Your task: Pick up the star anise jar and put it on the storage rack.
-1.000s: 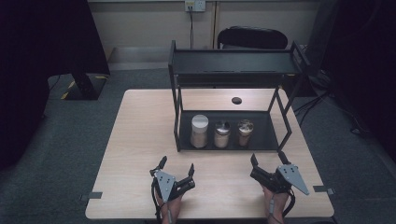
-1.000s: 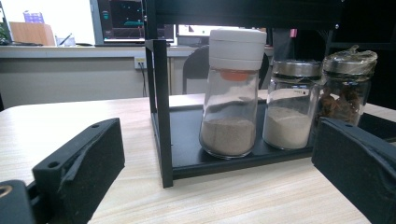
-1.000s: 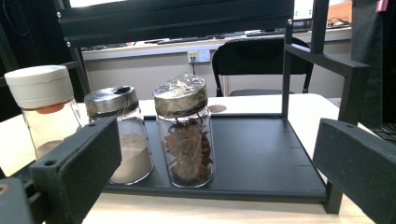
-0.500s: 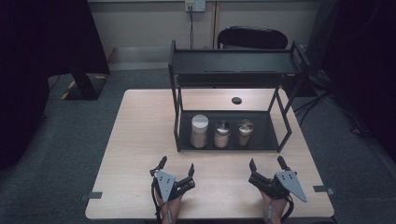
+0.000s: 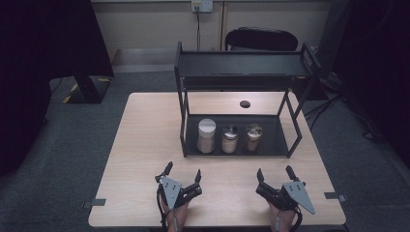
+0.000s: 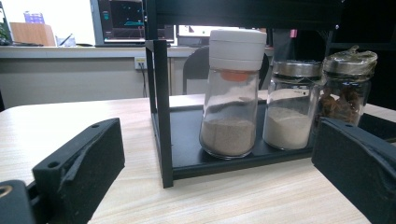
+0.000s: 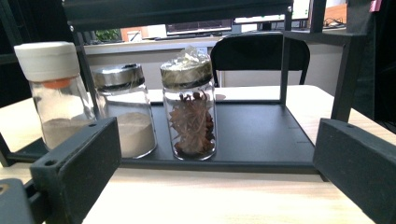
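Note:
Three glass jars stand in a row on the bottom tray of a black two-tier rack [image 5: 232, 145]. The tall white-capped jar [image 5: 206, 136] [image 6: 232, 93] [image 7: 58, 93] holds tan powder. A metal-lidded jar [image 5: 230, 139] [image 6: 289, 105] [image 7: 123, 109] holds pale powder. The third jar [image 5: 253, 137] [image 6: 345, 88] [image 7: 192, 109] holds star anise. My left gripper [image 5: 183, 174] [image 6: 219, 172] rests open near the table's front edge, facing the white-capped jar. My right gripper [image 5: 275, 173] [image 7: 215, 172] is open too, facing the star anise jar. Nothing lies between either pair of jaws.
A small dark disc [image 5: 244, 104] lies on the wooden table [image 5: 145, 145] behind the rack. The rack's top shelf [image 5: 241, 65] is bare. A black chair [image 5: 263, 38] stands beyond the table's far edge. Black rack posts [image 6: 161, 107] flank the tray.
My right gripper has turned slightly and shifted a little to the left near the front edge. The left gripper and the jars have stayed put.

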A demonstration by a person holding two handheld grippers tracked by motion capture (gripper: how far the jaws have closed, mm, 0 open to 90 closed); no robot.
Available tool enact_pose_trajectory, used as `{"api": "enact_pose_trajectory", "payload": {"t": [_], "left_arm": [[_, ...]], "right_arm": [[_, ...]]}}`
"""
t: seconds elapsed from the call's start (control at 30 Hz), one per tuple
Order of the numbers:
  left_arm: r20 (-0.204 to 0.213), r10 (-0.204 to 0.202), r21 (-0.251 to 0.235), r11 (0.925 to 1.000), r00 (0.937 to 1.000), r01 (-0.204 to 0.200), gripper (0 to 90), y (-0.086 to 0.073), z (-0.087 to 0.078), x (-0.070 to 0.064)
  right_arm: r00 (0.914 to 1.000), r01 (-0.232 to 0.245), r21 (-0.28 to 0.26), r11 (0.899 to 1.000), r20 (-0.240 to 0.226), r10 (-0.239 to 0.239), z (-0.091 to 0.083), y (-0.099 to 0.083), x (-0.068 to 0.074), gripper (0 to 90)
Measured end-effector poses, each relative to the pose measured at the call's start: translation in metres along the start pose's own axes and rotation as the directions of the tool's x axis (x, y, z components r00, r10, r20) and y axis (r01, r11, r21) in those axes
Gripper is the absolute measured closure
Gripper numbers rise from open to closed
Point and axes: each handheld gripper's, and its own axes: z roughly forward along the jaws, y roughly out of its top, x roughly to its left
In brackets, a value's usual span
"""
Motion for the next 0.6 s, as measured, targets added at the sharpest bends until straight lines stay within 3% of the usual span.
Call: {"api": "enact_pose_trajectory", "payload": {"t": [0.6], "left_arm": [[0.0,0.0,0.0,1.0,1.0,0.0,2.0,-0.0001,0.0,-0.0001]], "right_arm": [[1.0,0.002,0.006,1.0,-0.006,-0.002,0.0026,-0.0081,0.0005,0.3]]}}
